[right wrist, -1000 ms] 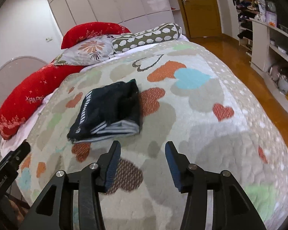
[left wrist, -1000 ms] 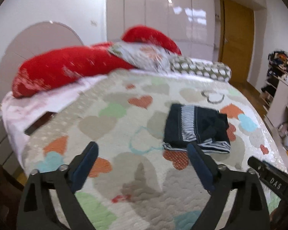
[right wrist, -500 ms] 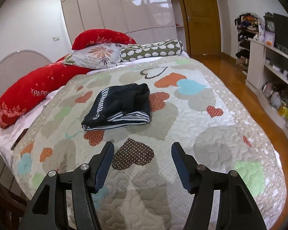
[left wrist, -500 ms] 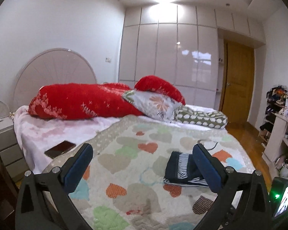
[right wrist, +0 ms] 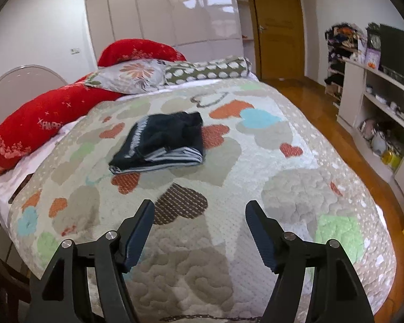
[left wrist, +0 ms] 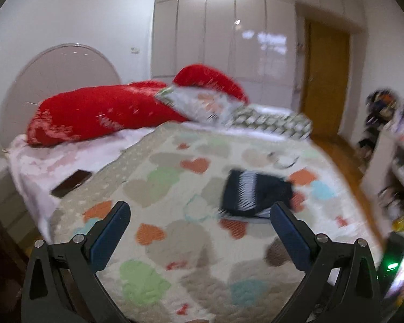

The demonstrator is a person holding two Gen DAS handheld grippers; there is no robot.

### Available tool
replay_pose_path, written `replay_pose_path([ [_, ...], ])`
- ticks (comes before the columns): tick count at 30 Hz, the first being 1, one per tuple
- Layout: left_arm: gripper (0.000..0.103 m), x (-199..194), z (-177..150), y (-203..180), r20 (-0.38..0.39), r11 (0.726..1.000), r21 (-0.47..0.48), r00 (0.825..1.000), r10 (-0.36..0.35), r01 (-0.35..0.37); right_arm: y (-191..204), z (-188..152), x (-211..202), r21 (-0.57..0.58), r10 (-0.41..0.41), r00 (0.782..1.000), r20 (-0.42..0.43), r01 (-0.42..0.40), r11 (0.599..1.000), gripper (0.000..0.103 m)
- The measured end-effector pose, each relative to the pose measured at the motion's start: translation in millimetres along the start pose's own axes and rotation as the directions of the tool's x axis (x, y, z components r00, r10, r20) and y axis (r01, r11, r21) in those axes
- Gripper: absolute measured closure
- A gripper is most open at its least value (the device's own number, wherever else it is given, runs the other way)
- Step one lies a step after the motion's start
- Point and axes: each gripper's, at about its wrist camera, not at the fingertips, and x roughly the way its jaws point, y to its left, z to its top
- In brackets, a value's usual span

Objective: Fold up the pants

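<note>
Dark navy pants with white stripes (right wrist: 161, 142) lie folded in a compact rectangle on the heart-patterned quilt (right wrist: 282, 188) in the middle of the bed. They also show in the left wrist view (left wrist: 256, 193), blurred. My left gripper (left wrist: 199, 210) is open and empty, held above the near part of the bed, short of the pants. My right gripper (right wrist: 199, 210) is open and empty, above the foot of the bed, well apart from the pants.
Red pillows (right wrist: 48, 118), a floral pillow (right wrist: 132, 76) and a dotted bolster (right wrist: 207, 70) lie at the headboard. A dark phone (left wrist: 71, 183) lies on the pink sheet at the left. White shelves (right wrist: 382, 113) stand along the right wall, a wooden door (right wrist: 280, 24) behind.
Both grippers have pulled back from the pants and away from the bed. The left view is swinging and blurred. The pants have stayed folded in place.
</note>
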Motion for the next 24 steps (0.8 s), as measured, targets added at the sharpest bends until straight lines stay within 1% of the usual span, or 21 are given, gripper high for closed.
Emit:
replay_pose_path([
  [1,0.000,6.0,-2.3,-1.9,-0.024,1.000,0.022,1.000,0.011,-0.010,-2.1,-1.0,2.8,0.009,-0.005,1.000,-0.011,0.005,1.000,0.028],
  [3,0.000,22.7,-11.5,-5.4,-0.097,0.998,0.056,0.995,0.020,-0.015,-5.1,-3.2,7.0,0.020,-0.016,0.999,-0.030,0.016,1.000,0.028],
  [5,0.000,32.6,-20.9,-5.5,-0.151,0.999,0.055,0.988,0.009,-0.001,-6.5,-5.7,10.3,0.020,-0.021,0.999,-0.044,0.022,1.000,0.028],
  [7,0.000,38.0,-26.4,-5.3,-0.184,0.998,0.055,0.983,0.000,0.010,-5.6,-8.4,13.3,0.008,-0.036,0.998,-0.050,0.036,0.999,0.028],
  [10,0.000,39.1,-27.9,-3.9,-0.187,0.999,0.054,0.982,0.001,0.010,-3.4,-10.6,17.6,-0.004,-0.057,0.996,-0.067,0.057,0.998,0.028],
  [14,0.000,42.2,-29.4,0.1,-0.191,0.999,0.033,0.982,-0.003,0.009,0.1,-12.8,19.0,-0.015,-0.058,0.995,-0.078,0.057,0.998,0.028],
  [20,0.000,44.8,-30.4,0.2,-0.217,0.999,0.030,0.976,-0.015,0.022,3.4,-15.1,20.6,-0.035,-0.057,0.995,-0.084,0.054,0.998,0.027],
  [24,0.000,44.5,-30.8,0.9,-0.217,0.999,0.023,0.976,-0.028,0.034,3.3,-15.1,21.9,-0.033,-0.062,0.994,-0.090,0.059,0.998,0.027],
])
